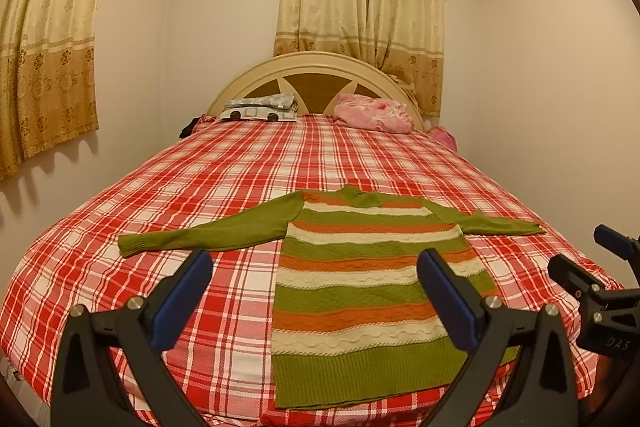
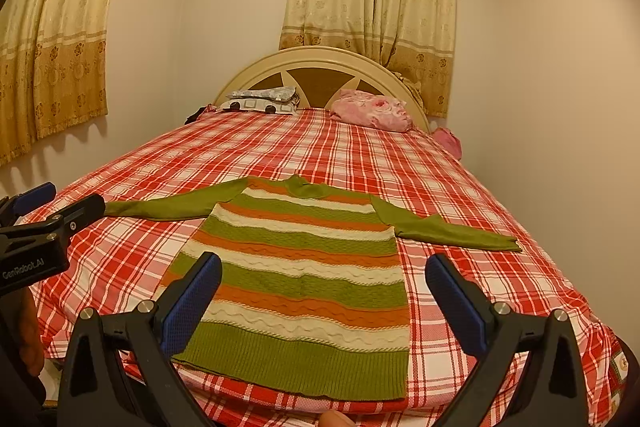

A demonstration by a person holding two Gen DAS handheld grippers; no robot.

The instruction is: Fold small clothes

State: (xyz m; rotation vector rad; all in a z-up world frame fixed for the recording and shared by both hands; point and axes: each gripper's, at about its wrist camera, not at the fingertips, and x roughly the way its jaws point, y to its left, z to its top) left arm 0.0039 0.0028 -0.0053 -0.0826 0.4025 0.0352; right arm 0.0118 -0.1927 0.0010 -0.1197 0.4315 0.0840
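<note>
Striped sweater point(image 1: 360, 283) lies flat on bed point(image 1: 200, 187), sleeves spread, hem nearest: laid out ready for folding. Left tool point(image 1: 316, 287) and right tool point(image 2: 324, 291) hover above hem, both wide open, holding nothing. Left view shows left cuff point(image 1: 132, 247); right view hides it, probably behind left tool's body.

White lettering reading "GenRobot.AI" runs along the black body of the left gripper point(image 2: 34, 205), seen at the left edge of the right wrist view. In the left wrist view, the black body of the right gripper point(image 1: 592, 255) carries pale letters, "DAS", near the right edge. Nothing else in the room bears legible writing.
</note>
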